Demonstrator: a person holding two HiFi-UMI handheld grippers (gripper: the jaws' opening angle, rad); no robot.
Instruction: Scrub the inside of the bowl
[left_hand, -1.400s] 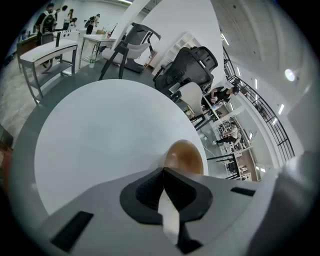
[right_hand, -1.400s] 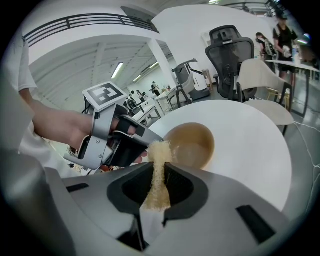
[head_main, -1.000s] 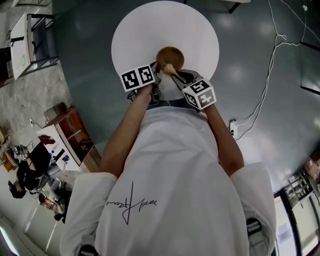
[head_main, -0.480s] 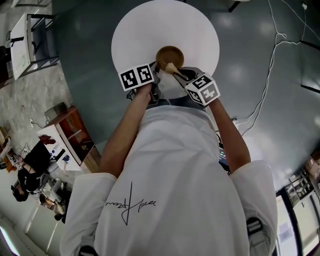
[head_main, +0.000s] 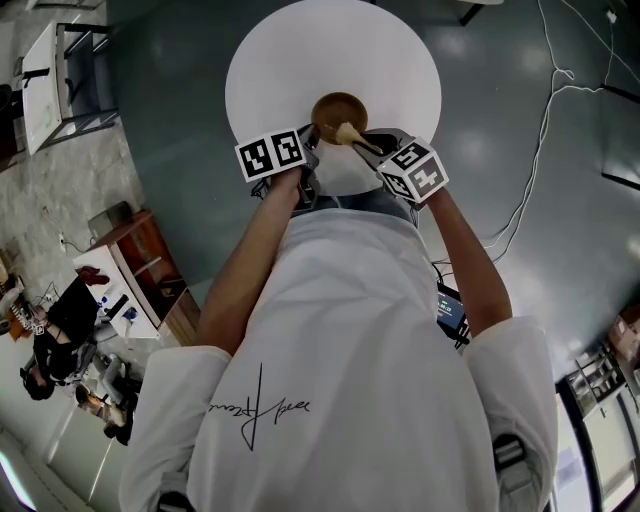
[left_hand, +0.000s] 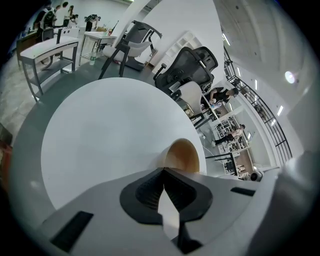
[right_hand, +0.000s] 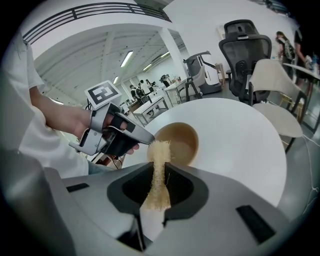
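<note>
Right gripper (right_hand: 159, 172): I have its jaws clamped on the scrubber (right_hand: 158, 152), which sticks out forward.
Left gripper (left_hand: 163, 174): jaws closed, tips meeting at the near rim of the bowl (left_hand: 184, 156); I can't tell whether they nip that rim.
Scrubber tip: at the bowl's near edge, just beside the left gripper's tips; contact with the inside isn't clear.
Bowl: upright on the table (right_hand: 240, 145), toward my side, inside bare.
Progress: tool in place, but I judge nearly the whole scrub is left.
</note>
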